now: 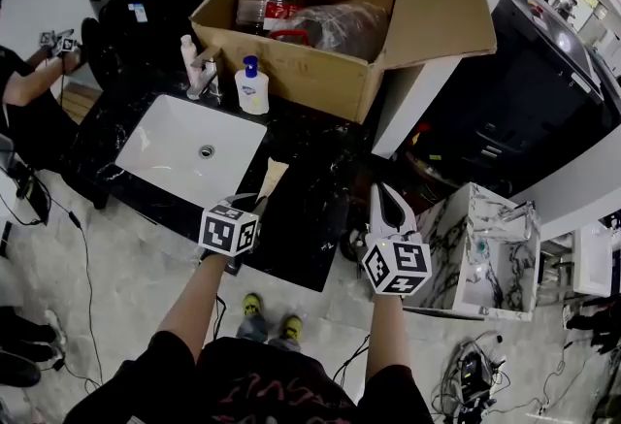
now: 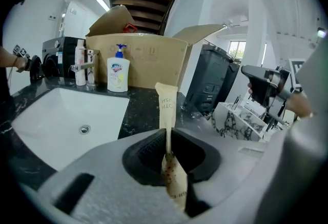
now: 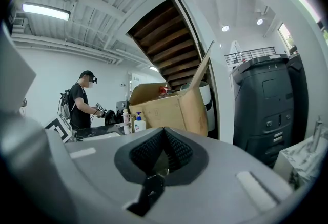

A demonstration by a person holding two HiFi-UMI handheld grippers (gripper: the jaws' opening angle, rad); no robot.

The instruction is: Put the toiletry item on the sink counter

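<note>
Forearms, head view: bare, reaching in from the bottom edge, each ending in a marker-cube gripper above the black marbled surface.
Left gripper, head view: fingers clenched on a slim beige paper sachet, the toiletry item. It hangs over the surface just right of the white rectangular basin. Whether it touches the surface cannot be told.
Right gripper, head view: beside the left one, near the surface's right end, carrying nothing.
Sachet axis, head view: long axis runs in line with the fingers, free end aimed at the open brown cardboard box.
Fingers, left gripper view: ribbed black pads pinch the sachet low down. Most of its length stands free and upright in this view, with handwriting near the top.
Background, left gripper view: white pump bottle with blue top stands against the box, well apart from the sachet.
Fingers, right gripper view: pressed together, nothing between them.
Risk, pivot: judged likely if the descent is hurried, since a low pinch on a thin packet lets the free length swing or fold.
Risk, basin: judged possible if released this near the rim, as the light sachet could slide into the bowl instead of resting on the surface.
</note>
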